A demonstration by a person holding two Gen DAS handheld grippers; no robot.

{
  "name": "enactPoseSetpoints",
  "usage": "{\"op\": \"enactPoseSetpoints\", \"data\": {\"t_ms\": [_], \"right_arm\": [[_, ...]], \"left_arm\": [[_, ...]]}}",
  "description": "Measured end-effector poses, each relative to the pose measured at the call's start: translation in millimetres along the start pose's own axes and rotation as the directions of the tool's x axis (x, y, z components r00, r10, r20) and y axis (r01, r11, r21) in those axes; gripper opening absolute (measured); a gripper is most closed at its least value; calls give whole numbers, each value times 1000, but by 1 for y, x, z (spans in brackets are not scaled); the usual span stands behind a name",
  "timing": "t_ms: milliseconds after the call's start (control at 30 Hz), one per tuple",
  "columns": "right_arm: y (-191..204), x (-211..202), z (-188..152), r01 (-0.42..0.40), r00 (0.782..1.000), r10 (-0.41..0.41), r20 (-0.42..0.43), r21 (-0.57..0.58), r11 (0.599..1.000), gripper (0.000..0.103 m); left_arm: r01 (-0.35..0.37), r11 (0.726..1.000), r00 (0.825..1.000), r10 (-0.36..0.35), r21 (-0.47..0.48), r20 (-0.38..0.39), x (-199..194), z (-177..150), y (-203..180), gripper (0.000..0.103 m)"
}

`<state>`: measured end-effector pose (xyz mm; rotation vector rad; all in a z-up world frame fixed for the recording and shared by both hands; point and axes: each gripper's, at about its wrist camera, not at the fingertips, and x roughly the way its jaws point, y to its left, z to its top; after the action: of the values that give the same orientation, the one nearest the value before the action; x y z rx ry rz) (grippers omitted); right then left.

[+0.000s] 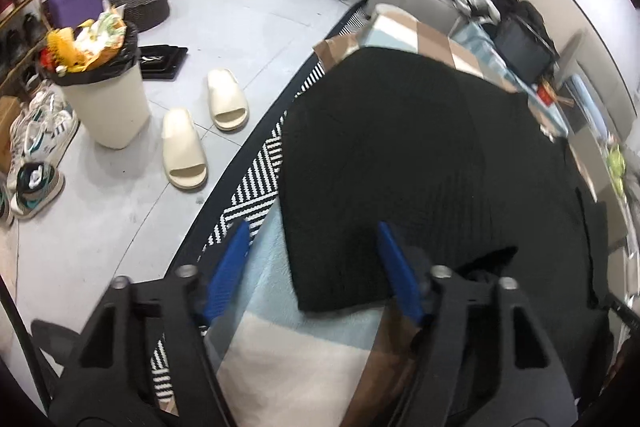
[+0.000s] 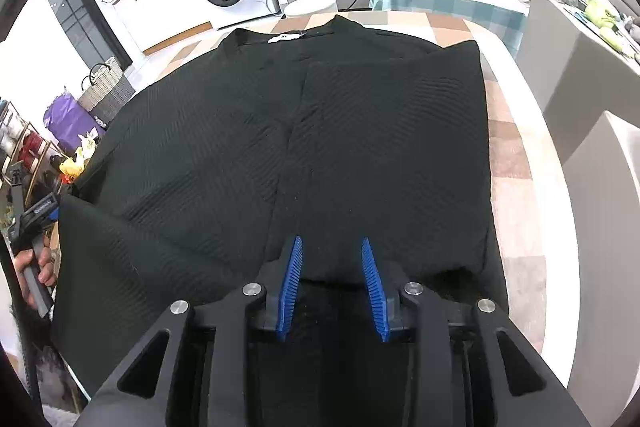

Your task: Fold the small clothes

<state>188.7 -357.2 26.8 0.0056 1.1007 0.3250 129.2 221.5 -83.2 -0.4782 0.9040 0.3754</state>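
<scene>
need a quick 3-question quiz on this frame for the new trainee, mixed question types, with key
1. Multiple choice: what colour is the garment spread out in front of the grippers? A white, B black, C red.
2. True or false: the bin on the floor is empty.
3. Fill in: the white label sits at the garment's ____.

Key: 1 B. 2 false, rubbish is piled above its rim. 3 neckline, at the far edge in the right wrist view.
</scene>
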Motion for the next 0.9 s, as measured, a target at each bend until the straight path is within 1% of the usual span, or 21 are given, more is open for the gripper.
{"op": "enactPoseSetpoints", "data": {"t_ms": [33, 100, 167, 200, 233, 267, 300, 367, 433, 533, 600, 667, 733, 800, 833, 900], "right_arm": [[0, -1, -1, -1, 1000, 1, 0, 3, 1000, 33], [1, 2, -1, -1, 1000, 1, 2, 10, 1000, 33], [1, 2, -1, -3, 1000, 3, 1, 18, 1000, 33], [1, 2, -1, -5, 1000, 5, 3, 21, 1000, 33], [1, 2, -1, -6, 1000, 6, 4, 22, 1000, 33], [1, 2, -1, -6, 1000, 6, 6, 23, 1000, 33], [1, 2, -1, -7, 1000, 6, 9, 24, 1000, 33], [0, 1, 0, -7, 1000, 6, 12, 27, 1000, 33], [-1, -1, -1, -5, 1000, 4, 18, 30, 1000, 33], [-3, -5, -2, -9, 1000, 7, 28, 41, 999, 34], [-3, -7, -3, -12, 999, 10, 34, 45, 999, 36], [-3, -10, -3, -17, 999, 15, 42, 47, 999, 39], [-2, -12, -3, -24, 998, 22, 52, 46, 999, 39], [0, -15, -3, -31, 998, 28, 60, 42, 999, 40], [1, -17, -4, -31, 998, 28, 63, 41, 999, 40], [2, -20, -4, -34, 997, 31, 72, 40, 999, 41]], "left_arm": [[4, 1000, 1000, -4, 5, 13, 4, 3, -2, 57], [-2, 1000, 1000, 2, 12, 25, 7, 7, -4, 47], [-21, 1000, 998, 20, 19, 52, 7, 12, -5, 25], [-26, 999, 998, 25, 19, 57, 7, 15, -4, 19], [-27, 1000, 998, 26, 15, 60, 7, 19, -1, 10], [-16, 1000, 998, 15, 12, 58, 6, 22, 0, 6], [-7, 1000, 998, 7, 12, 60, 6, 25, 0, 6], [-20, 1000, 997, 18, 21, 80, -3, 29, -2, 5], [-25, 999, 994, 21, 36, 110, -13, 35, -8, 5], [-17, 997, 987, 5, 73, 158, -33, 45, -24, 5], [-9, 993, 980, -15, 121, 196, -50, 54, -42, 4], [3, 981, 971, -49, 194, 233, -67, 63, -70, 4], [32, 964, 962, -101, 264, 253, -80, 70, -104, 4], [85, 938, 954, -174, 337, 245, -89, 69, -143, 4], [120, 917, 949, -218, 380, 227, -91, 64, -166, 4], [193, 868, 940, -297, 458, 167, -89, 50, -208, 4]]}}
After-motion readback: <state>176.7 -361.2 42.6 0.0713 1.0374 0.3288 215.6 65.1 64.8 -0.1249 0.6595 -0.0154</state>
